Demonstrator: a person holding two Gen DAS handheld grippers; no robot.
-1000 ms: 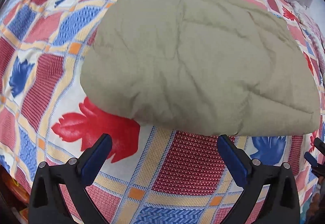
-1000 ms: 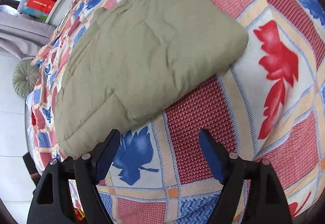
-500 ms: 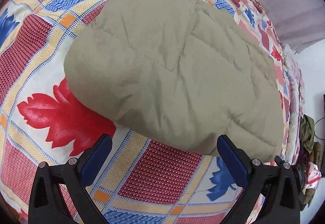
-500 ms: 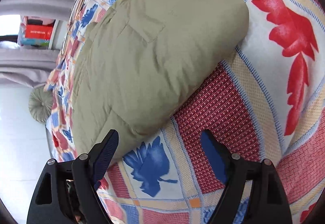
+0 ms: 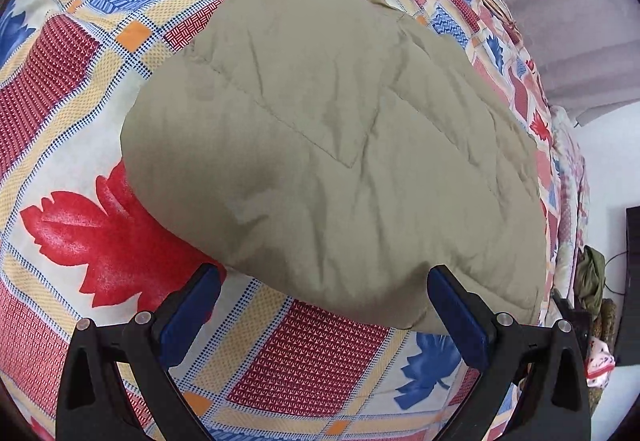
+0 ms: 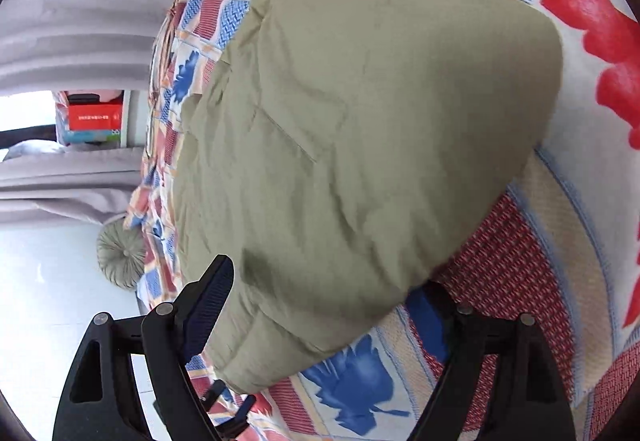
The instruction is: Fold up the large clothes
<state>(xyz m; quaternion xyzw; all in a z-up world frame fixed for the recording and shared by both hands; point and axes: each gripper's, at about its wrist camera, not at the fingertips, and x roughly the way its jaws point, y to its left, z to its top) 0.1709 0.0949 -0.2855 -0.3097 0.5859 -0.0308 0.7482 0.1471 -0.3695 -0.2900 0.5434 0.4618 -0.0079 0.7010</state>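
An olive quilted garment [image 5: 340, 145] lies folded in a thick bundle on the patterned bedspread [image 5: 80, 89]. My left gripper [image 5: 324, 289] hovers open at its near edge, and the rounded fold reaches just between the blue pads. In the right wrist view the same garment [image 6: 360, 145] fills the middle. My right gripper [image 6: 324, 281] straddles its near corner with the jaws opening wide. The cloth lies between them and covers the tip of the right finger. Neither pad presses on it.
The bedspread [image 6: 540, 261] carries red and blue leaf prints. Its edge drops to a white floor with a round grey cushion [image 6: 120, 253]. Grey curtains [image 6: 80, 21] and a red box [image 6: 94, 117] stand behind. A heap of clothes [image 5: 592, 273] lies past the bed's far side.
Both grippers have come down and closer to the garment's near edge while rolling. The right jaws have widened, and the garment's corner now lies between them.
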